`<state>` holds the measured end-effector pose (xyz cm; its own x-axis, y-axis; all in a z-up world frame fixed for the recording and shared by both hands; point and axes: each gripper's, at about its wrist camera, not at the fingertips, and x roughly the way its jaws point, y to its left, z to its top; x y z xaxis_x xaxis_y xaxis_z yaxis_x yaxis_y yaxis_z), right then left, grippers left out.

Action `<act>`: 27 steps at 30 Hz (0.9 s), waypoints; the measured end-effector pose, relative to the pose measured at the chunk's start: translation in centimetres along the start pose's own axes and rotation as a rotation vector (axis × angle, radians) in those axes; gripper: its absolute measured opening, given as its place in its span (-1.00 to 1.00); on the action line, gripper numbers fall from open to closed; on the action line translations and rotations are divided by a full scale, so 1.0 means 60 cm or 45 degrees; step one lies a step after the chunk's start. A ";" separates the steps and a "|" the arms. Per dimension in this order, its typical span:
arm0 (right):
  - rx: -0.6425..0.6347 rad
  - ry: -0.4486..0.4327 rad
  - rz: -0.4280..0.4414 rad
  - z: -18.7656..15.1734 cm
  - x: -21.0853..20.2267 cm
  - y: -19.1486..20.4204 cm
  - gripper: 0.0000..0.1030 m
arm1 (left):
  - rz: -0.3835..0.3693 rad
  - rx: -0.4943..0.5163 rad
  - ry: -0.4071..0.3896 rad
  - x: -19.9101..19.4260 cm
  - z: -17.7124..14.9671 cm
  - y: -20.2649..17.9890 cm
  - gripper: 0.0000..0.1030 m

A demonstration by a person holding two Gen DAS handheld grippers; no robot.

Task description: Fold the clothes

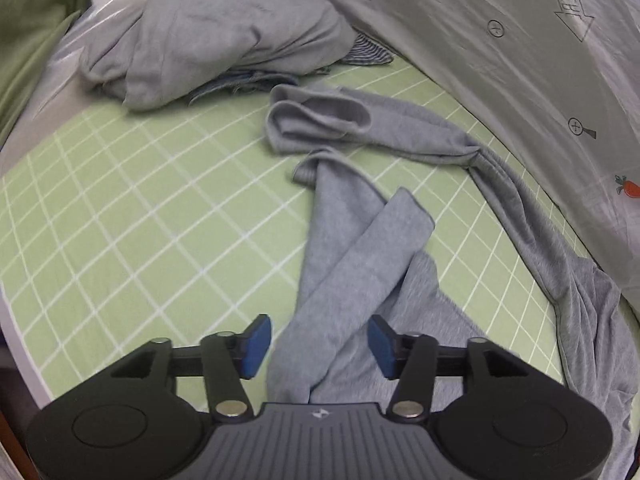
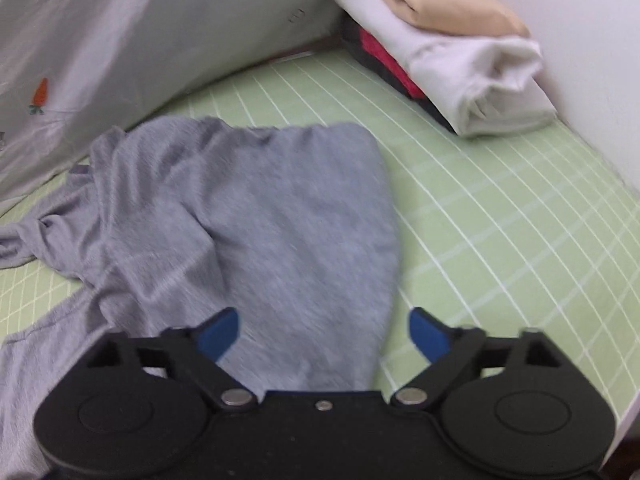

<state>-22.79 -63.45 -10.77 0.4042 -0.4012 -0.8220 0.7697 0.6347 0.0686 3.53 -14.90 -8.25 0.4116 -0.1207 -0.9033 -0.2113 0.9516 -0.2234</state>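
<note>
Grey garment (image 1: 352,248): lower part hidden under left hand-held gripper (image 1: 319,346); right edge cut by frame. Striped cloth (image 1: 368,54) mostly buried beneath grey heap (image 1: 208,36). Right view: red item (image 2: 384,60) largely covered by white fold (image 2: 460,64); fabric blurred.

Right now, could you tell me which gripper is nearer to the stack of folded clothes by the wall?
Right. The right gripper hovers open over the grey garment, with the folded stack ahead to its right. The left gripper faces the garment's sleeves; the stack is outside its view.
</note>
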 end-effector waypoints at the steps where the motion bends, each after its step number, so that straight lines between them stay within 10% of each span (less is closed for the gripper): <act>1: -0.021 -0.002 0.003 0.005 0.002 0.008 0.99 | -0.001 0.016 -0.010 0.002 0.007 -0.005 0.10; 18: -0.159 0.119 -0.080 0.009 0.034 0.113 0.99 | -0.050 0.371 0.040 0.135 0.088 -0.085 0.11; 23: -0.149 0.113 -0.081 0.008 0.034 0.139 0.99 | -0.096 0.341 0.044 0.137 0.102 -0.071 -0.91; 27: -0.197 0.094 -0.055 -0.001 0.022 0.160 0.99 | -0.084 0.250 -0.055 0.097 0.113 -0.032 -0.94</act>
<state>-14.89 -57.82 -11.22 0.3301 -0.3844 -0.8621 0.6982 0.7141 -0.0511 12.34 -15.49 -10.62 0.4572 -0.1767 -0.8716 -0.0073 0.9793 -0.2024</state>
